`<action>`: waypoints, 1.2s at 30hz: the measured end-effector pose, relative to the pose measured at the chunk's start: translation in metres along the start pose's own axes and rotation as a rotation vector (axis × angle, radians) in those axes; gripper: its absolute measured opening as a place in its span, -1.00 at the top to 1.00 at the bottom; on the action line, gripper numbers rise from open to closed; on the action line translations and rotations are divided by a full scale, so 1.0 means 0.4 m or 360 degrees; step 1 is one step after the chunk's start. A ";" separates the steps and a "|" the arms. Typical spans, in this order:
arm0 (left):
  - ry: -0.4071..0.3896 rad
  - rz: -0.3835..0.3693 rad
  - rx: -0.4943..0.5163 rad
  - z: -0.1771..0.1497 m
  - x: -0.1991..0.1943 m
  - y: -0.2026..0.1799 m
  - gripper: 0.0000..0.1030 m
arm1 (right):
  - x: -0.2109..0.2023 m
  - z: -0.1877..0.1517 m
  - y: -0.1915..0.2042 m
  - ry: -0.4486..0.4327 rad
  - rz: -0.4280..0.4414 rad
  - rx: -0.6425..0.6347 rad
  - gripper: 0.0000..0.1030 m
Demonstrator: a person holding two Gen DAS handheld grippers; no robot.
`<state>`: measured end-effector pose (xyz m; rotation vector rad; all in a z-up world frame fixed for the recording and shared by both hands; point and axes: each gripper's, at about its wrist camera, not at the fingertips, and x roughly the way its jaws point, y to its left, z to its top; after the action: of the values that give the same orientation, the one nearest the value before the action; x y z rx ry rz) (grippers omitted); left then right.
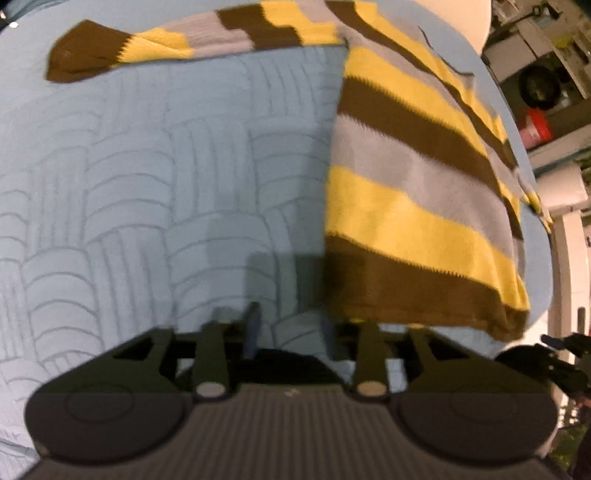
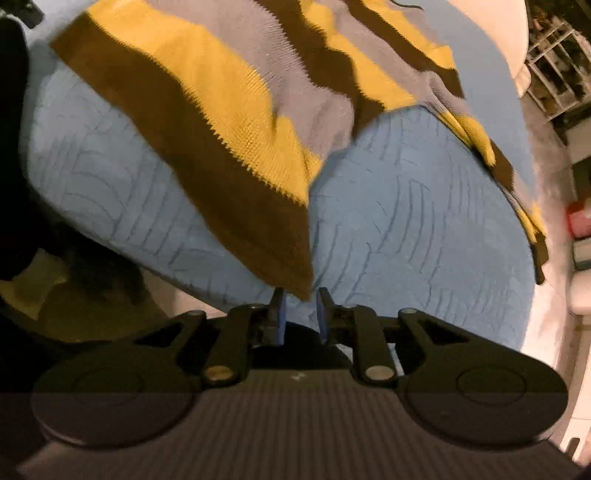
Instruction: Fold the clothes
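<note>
A knit sweater (image 1: 424, 192) striped brown, yellow and grey lies flat on the light blue quilted bedcover (image 1: 147, 184). One sleeve (image 1: 166, 44) stretches out to the left along the far side. My left gripper (image 1: 290, 325) is open just above the cover, its right finger beside the sweater's brown hem corner, with nothing between its fingers. In the right wrist view the sweater (image 2: 221, 110) is lifted and rumpled. Its brown hem corner (image 2: 295, 266) hangs down to the tips of my right gripper (image 2: 301, 310), whose blue pads stand slightly apart with bedcover showing between them.
The bed's rounded edge falls away on the right toward shelves and a red container (image 1: 535, 127). A white pillow (image 1: 465, 22) sits at the far corner. In the right wrist view, floor and dark shapes with a yellowish item (image 2: 33, 280) lie beyond the bed's left edge.
</note>
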<state>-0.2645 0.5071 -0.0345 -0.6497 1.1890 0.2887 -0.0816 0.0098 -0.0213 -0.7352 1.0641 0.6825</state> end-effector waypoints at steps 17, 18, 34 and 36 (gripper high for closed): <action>0.0210 0.0239 0.0442 0.068 0.221 -0.228 0.32 | 0.142 0.089 0.133 -0.0174 0.0253 0.0220 -0.33; 0.0211 0.0220 0.0468 0.064 0.217 -0.230 0.87 | 0.136 0.085 0.119 -0.0205 0.0266 0.0266 -0.33; -0.0091 0.0327 0.0356 -0.009 0.041 -0.111 -0.03 | 0.128 0.016 -0.164 -0.0528 -0.0191 0.0541 -0.33; -0.0290 0.0265 0.0351 -0.020 -0.001 -0.139 -0.52 | 0.159 0.023 -0.214 -0.0560 -0.0475 0.0364 -0.33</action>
<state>-0.2411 0.4587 -0.0183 -0.3256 1.0822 0.3440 0.0119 -0.0235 -0.0609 -0.5358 0.6773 0.4054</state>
